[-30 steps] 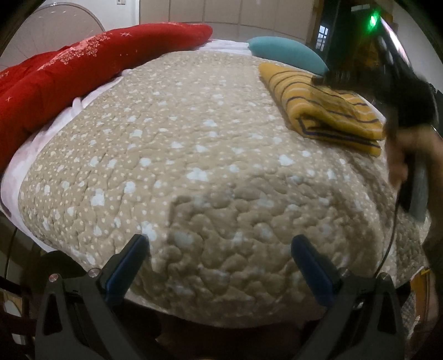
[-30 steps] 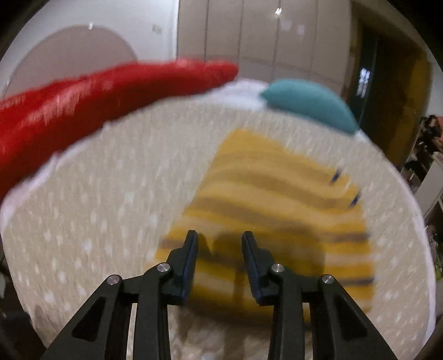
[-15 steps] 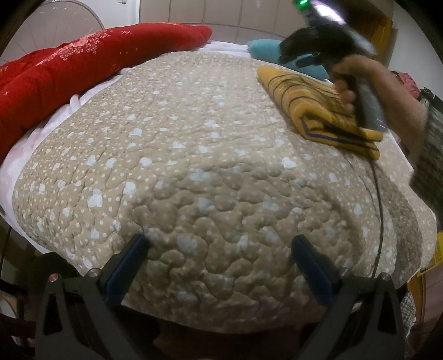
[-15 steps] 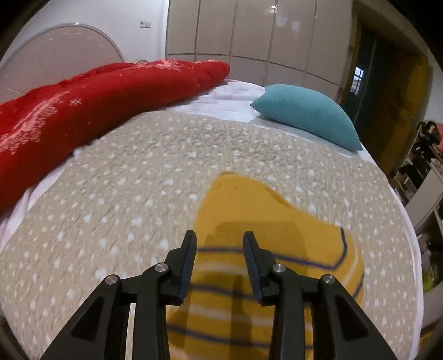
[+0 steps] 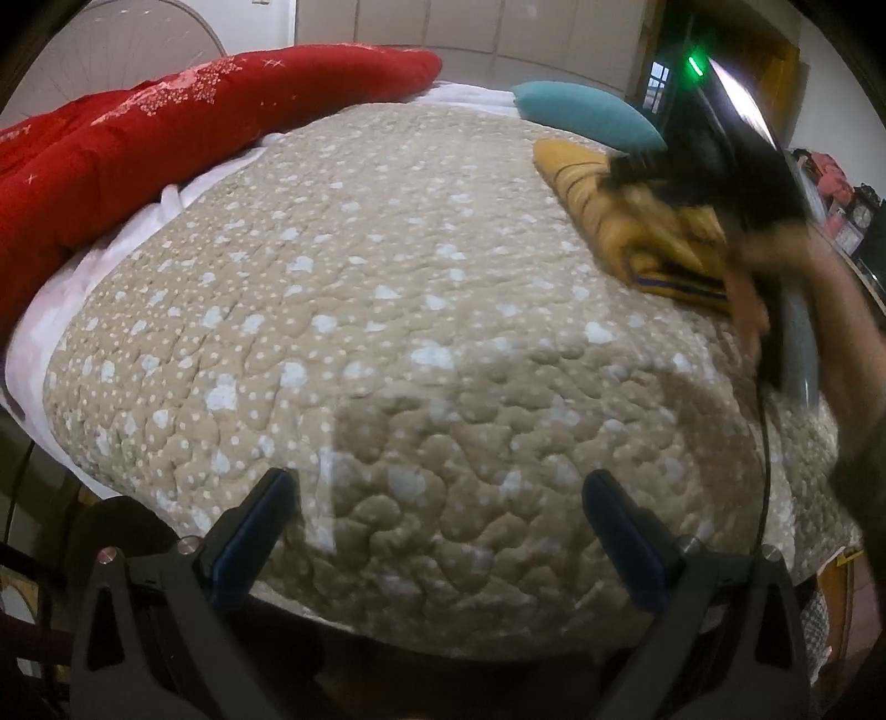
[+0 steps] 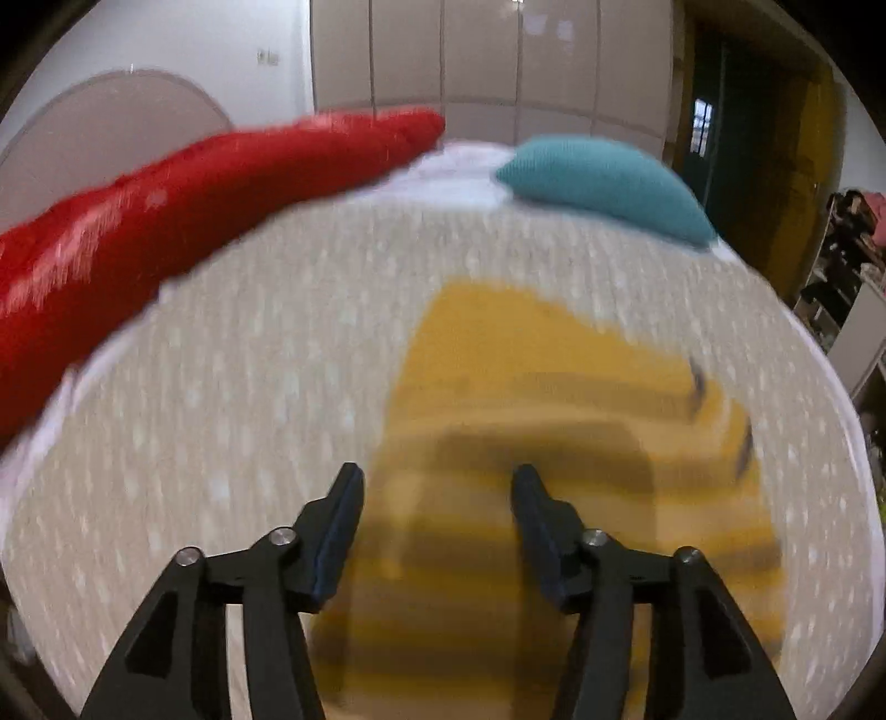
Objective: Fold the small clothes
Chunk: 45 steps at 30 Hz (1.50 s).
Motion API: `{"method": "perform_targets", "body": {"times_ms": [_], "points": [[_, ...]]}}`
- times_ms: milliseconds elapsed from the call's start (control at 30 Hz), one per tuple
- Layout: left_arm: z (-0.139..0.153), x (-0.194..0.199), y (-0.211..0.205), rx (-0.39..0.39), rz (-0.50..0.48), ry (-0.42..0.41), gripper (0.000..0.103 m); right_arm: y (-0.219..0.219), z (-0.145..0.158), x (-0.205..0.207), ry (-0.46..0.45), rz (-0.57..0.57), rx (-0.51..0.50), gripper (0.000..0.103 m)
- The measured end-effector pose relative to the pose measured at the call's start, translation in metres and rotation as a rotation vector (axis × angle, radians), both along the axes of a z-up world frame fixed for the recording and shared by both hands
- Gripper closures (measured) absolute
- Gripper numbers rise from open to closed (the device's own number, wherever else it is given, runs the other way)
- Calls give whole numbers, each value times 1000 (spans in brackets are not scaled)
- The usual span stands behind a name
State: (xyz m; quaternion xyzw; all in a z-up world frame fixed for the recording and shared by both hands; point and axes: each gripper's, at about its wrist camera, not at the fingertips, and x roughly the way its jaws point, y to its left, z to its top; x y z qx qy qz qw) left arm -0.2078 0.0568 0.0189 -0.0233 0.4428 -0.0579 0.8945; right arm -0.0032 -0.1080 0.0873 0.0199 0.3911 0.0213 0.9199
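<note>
A folded yellow garment with dark stripes [image 5: 637, 221] lies on the right side of the beige dotted quilt [image 5: 387, 288]. It also shows, blurred, in the right wrist view [image 6: 554, 421]. My right gripper [image 6: 437, 487] is open and empty, just above the near part of the garment; it shows blurred in the left wrist view [image 5: 709, 166]. My left gripper [image 5: 440, 493] is open and empty, low over the near edge of the quilt, far from the garment.
A red duvet [image 5: 166, 133] lies along the left edge of the bed. A teal pillow [image 5: 581, 113] sits at the head. A fan [image 5: 111, 50] stands behind on the left. Cupboards and a dark doorway [image 6: 720, 111] are beyond.
My right gripper's fingers have spread wider and it has swung back down over the yellow garment. The left gripper has barely moved.
</note>
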Motion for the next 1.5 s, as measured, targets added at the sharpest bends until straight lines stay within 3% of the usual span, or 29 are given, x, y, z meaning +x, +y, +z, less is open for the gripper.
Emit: {"method": "perform_targets", "body": {"times_ms": [133, 233, 567, 933, 1500], "points": [[12, -6, -4, 45, 5, -40, 0, -3, -5, -63, -53, 43, -44, 38], [20, -5, -13, 74, 4, -65, 0, -16, -8, -110, -41, 62, 35, 37], [32, 19, -93, 184, -162, -81, 0, -87, -28, -203, -84, -182, 42, 31], [16, 15, -139, 221, -227, -10, 0, -114, -38, -226, -107, -261, 63, 28], [6, 13, -121, 158, -205, 42, 0, -88, -44, -221, -83, -216, 36, 25]]}}
